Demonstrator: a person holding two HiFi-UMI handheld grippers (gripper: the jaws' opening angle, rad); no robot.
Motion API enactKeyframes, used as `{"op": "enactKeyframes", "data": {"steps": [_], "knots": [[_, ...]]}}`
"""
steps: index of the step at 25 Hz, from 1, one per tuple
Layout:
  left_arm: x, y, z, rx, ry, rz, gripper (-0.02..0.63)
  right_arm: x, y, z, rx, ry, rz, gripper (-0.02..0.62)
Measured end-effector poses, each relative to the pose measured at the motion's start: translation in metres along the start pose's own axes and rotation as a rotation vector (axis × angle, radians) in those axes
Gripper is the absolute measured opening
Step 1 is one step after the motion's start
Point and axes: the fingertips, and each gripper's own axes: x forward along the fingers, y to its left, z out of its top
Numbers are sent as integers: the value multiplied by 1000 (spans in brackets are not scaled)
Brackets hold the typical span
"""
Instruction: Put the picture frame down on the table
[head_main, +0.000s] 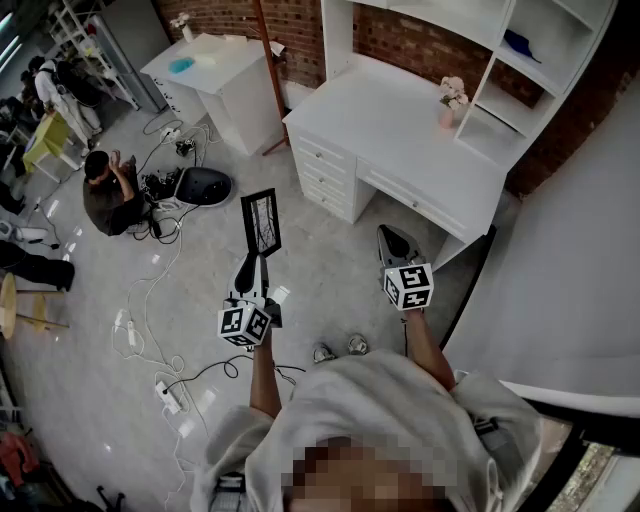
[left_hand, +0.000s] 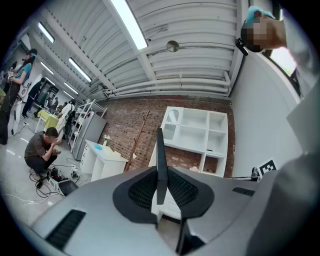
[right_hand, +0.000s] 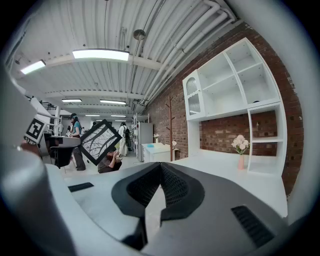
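A black picture frame (head_main: 262, 222) with a pale branch print is held up in the air by my left gripper (head_main: 250, 270), which is shut on its lower edge. In the left gripper view the frame (left_hand: 161, 165) shows edge-on as a thin dark bar pinched between the jaws. The right gripper view shows the frame (right_hand: 100, 142) tilted like a diamond at the left. My right gripper (head_main: 396, 243) hangs shut and holds nothing, just short of the white desk (head_main: 400, 130), which stands ahead and to the right.
A small pink vase of flowers (head_main: 452, 100) stands on the desk near the white shelf unit (head_main: 520, 70). A white cabinet (head_main: 215, 80) stands at the back left. Cables and a power strip (head_main: 165, 395) lie on the floor, where a person (head_main: 105, 190) crouches.
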Motion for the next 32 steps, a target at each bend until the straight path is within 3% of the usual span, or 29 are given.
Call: {"op": "enactKeyframes", "data": {"steps": [10, 16, 32], "knots": [[6, -8, 0, 6, 1, 10, 74, 2, -9, -3, 9, 2, 11, 25], [15, -19, -1, 18, -2, 21, 74, 5, -29, -5, 76, -29, 8, 25], [53, -62, -13, 41, 10, 35, 74, 18, -65, -14, 45, -18, 62, 25]]}}
